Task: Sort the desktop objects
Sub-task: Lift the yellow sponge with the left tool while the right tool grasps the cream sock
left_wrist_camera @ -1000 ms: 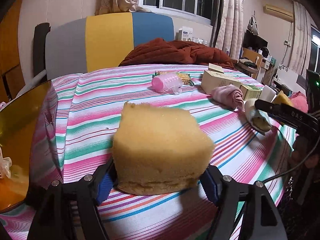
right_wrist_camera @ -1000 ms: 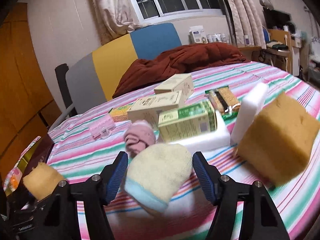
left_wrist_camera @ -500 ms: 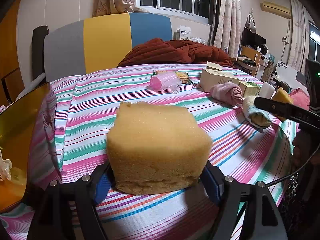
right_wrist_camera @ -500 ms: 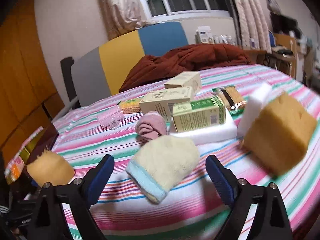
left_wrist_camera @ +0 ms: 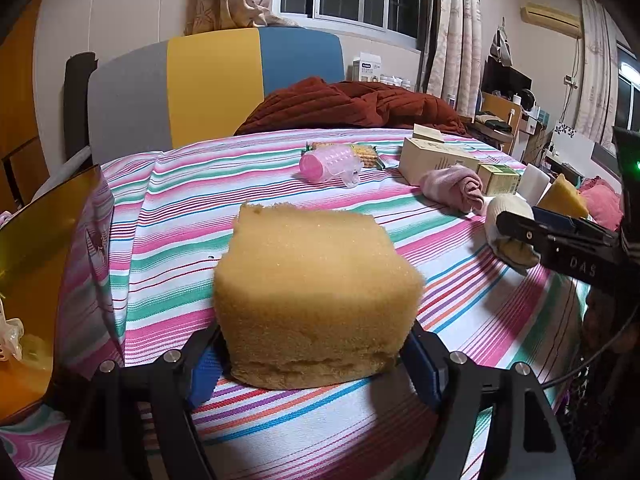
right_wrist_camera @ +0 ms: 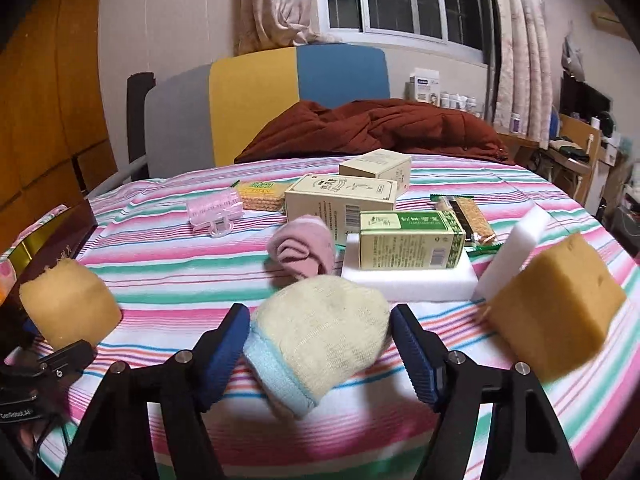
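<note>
Cream sock [right_wrist_camera: 320, 332] newly between closer fingers [right_wrist_camera: 224, 344]

The yellow sponge [left_wrist_camera: 316, 296] hides the left gripper's [left_wrist_camera: 314, 364] blue pads [left_wrist_camera: 202, 372] where they meet it. At the bedspread's [right_wrist_camera: 168, 264] right edge, a second sponge [right_wrist_camera: 556, 308] is blurred, and the gold box [left_wrist_camera: 36, 264] is cut off at the left.

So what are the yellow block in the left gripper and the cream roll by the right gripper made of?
The yellow block looks like open-cell foam sponge: matte, porous, grainy, with ragged edges. The cream roll appears to be knitted or terry fabric with a pale blue cuff, likely a sock or mitt: visible ribbing and soft fuzz.
</note>
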Motion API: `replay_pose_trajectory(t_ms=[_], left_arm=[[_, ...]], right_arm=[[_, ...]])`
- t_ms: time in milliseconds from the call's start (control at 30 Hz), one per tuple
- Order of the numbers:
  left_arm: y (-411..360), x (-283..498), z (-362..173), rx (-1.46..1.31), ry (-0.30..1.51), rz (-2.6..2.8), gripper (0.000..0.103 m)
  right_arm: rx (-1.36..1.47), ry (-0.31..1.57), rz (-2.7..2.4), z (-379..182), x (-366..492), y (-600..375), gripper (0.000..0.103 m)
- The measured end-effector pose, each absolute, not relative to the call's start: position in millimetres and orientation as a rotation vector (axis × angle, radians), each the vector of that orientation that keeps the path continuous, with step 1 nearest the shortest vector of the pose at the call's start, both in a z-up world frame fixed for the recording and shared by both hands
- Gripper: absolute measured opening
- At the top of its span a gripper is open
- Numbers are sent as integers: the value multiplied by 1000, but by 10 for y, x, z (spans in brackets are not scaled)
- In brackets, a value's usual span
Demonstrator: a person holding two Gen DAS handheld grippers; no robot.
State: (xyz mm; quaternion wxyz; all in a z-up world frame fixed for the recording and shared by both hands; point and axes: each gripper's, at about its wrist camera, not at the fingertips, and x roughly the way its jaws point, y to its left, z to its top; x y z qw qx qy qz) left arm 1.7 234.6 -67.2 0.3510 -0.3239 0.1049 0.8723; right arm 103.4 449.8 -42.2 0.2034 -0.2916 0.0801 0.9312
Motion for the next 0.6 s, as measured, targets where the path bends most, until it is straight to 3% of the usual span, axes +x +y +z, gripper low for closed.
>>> replay_pose_trajectory(t_ms=[600], left_arm=[[2291, 2, -633, -856, 214, 2225, 78]], right_arm=[[-783, 247, 2597, -528, 1001, 4365, 76]])
